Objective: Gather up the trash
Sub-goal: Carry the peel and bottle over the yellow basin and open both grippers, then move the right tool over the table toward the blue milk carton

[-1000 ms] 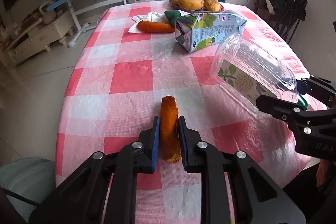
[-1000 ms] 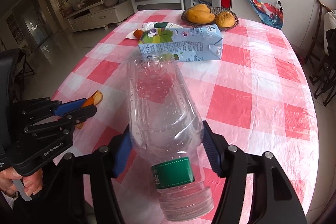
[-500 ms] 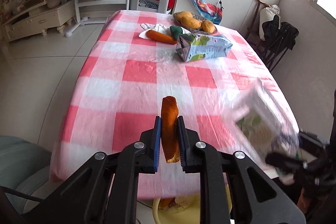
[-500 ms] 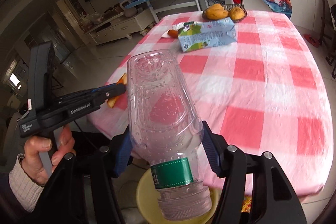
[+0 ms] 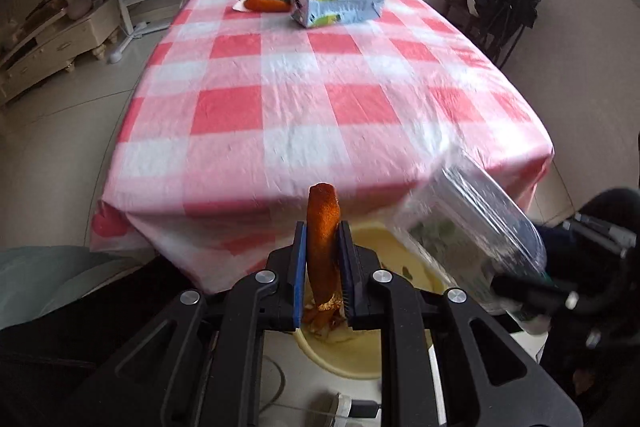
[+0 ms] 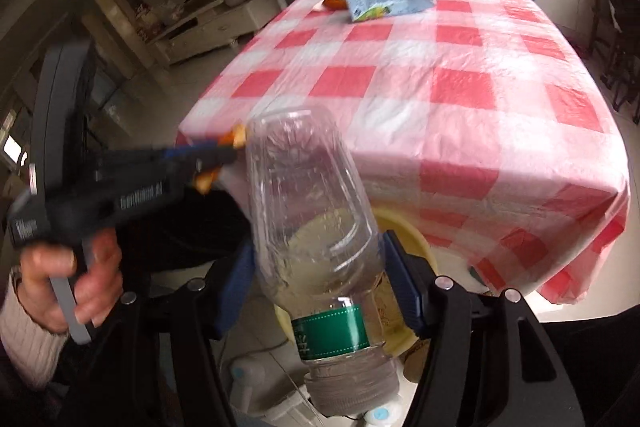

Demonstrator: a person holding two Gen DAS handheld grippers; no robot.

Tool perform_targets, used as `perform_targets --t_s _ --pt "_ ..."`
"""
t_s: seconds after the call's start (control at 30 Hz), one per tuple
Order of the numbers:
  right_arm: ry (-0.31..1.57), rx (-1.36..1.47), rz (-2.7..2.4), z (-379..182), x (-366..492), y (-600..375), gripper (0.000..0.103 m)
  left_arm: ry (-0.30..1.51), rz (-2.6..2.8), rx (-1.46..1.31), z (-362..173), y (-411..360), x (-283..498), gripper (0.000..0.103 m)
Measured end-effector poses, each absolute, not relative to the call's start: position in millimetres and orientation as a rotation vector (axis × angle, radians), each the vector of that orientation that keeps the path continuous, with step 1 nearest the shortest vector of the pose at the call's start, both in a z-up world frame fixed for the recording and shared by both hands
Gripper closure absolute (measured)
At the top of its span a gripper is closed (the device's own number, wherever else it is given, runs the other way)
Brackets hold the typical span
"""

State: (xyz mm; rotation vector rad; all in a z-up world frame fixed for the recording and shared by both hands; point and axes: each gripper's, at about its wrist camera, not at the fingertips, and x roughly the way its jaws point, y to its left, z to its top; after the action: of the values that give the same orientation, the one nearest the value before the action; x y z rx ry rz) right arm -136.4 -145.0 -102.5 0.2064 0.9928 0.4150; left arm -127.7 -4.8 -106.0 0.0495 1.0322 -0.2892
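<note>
The orange peel (image 5: 322, 227) sits clenched in the left tongs (image 5: 323, 255) above the yellow bin (image 5: 360, 363) beside the bench (image 5: 320, 99), while only the right view shows the right tongs (image 6: 320, 283) opening around the clear bottle (image 6: 308, 211) and a hand (image 6: 68, 275).

Left gripper (image 5: 323, 263) — angled downward, jaws nearly together, blue pads (image 5: 299, 267) pressing both sides of a peel (image 5: 322, 227). A hand (image 6: 76, 279) with a pale knit cuff wraps its handle, fingers on the trigger. Right gripper (image 6: 320, 291) — also tilted down, jaws opening around a bottle (image 6: 316, 227) that sits between them, neck toward the camera.
</note>
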Motion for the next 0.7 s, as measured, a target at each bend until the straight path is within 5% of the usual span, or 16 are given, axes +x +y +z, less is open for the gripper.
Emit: perform_targets --t_s 0.23,0.3,0.5,0.7 --pt "0.882 0.217 0.289 -80.2 -103.1 -161.5 0.028 1.074 -0.338 0.131 -111.2 -20.9 -145.4 0.081" --pt "0.870 0.194 0.268 -78.1 -81.7 -162.0 0.027 1.037 -0.317 0.106 -102.5 -14.1 -145.4 0.065" --pt "0.876 0.116 0.192 -88.4 -17.4 -166.5 0.025 0.882 -0.202 -0.023 -75.1 17.1 -137.8 0.045" --pt "0.952 0.056 0.163 -106.3 40.4 -163.5 0.024 0.856 -0.168 -0.076 -70.6 28.9 -122.1 0.041"
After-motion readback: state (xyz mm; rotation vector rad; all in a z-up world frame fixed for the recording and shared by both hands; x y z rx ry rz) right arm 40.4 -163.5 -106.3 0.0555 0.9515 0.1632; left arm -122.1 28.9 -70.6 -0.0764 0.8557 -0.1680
